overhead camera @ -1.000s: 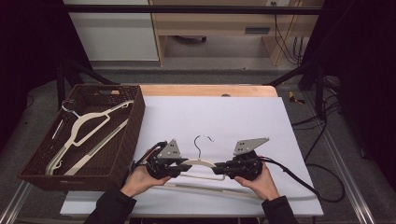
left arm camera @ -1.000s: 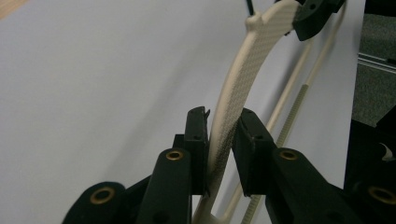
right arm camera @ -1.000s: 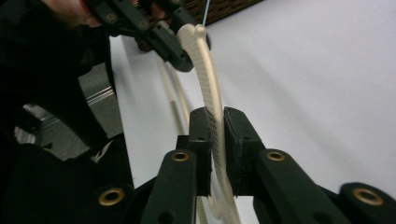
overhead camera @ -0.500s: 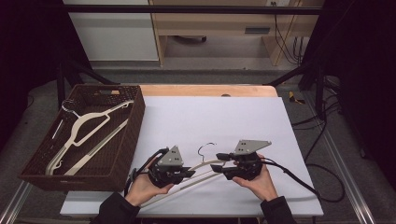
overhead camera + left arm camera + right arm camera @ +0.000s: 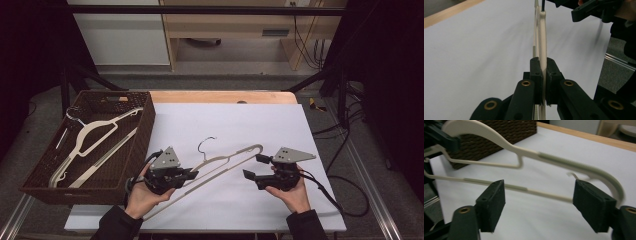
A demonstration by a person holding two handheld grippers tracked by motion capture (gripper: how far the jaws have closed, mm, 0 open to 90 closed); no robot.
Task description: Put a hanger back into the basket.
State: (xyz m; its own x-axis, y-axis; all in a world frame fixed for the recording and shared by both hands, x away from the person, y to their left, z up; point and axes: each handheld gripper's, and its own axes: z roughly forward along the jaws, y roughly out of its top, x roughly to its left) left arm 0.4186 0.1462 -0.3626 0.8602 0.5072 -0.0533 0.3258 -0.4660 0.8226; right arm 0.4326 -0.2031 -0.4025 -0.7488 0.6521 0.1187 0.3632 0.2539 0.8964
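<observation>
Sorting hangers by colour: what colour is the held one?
Cream hanger, clearest in the right gripper view.

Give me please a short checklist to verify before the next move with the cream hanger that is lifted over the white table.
1. Left tongs shut on the hanger: ok, both pads press on its cream arm.
2. Right tongs free of the hanger: ok, the jaws have just been opening; the thin bar runs between the pads, but they do not press on it.
3. Hanger off the table: cannot tell fully; it tilts, the right end high, the low end near the left hand.
4. Path to the wicker basket: ok, nothing stands between.
5. Room in the basket: ok, though another hanger already lies inside.
</observation>
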